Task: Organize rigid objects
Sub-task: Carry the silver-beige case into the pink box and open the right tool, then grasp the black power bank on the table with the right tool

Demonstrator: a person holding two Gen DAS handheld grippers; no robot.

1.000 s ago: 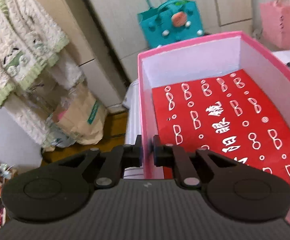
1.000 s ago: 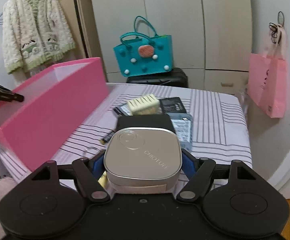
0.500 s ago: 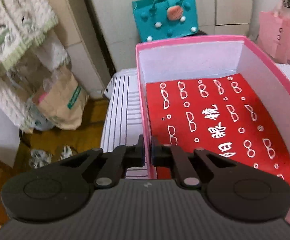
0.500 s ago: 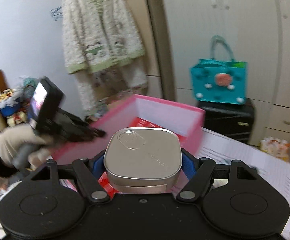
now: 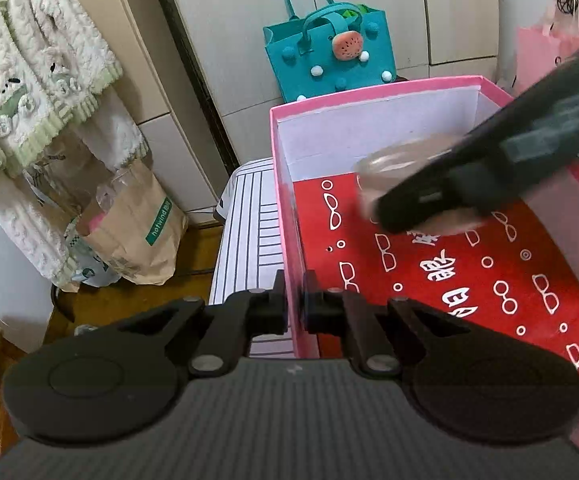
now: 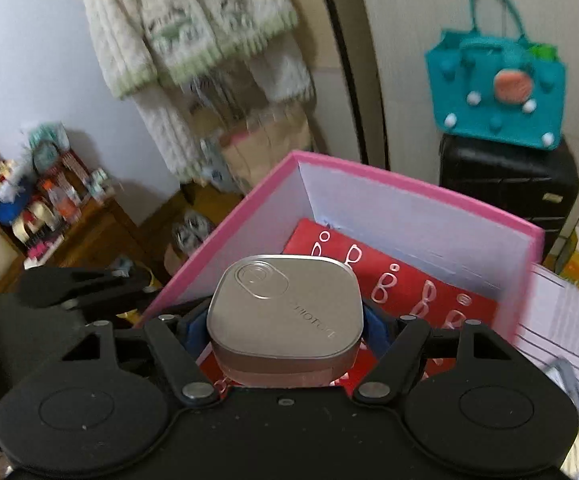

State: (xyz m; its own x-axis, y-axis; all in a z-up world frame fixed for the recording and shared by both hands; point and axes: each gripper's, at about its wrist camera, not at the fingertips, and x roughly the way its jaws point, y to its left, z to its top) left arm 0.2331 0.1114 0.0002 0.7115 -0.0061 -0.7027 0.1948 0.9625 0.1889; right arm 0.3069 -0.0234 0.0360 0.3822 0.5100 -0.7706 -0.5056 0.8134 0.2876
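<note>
Left gripper (image 5: 295, 300): clamped on pink box (image 5: 285, 216) wall.
Right gripper (image 6: 285, 320): clamped on silver case (image 6: 285, 312) — above box.
Risk: early release — case could strike the rim.

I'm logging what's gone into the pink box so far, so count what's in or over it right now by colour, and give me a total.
Red: 1, the red printed sheet lying on the floor of the pink box.
Silver: 1, the silver case held over the box in the right gripper.
Total: 2
</note>
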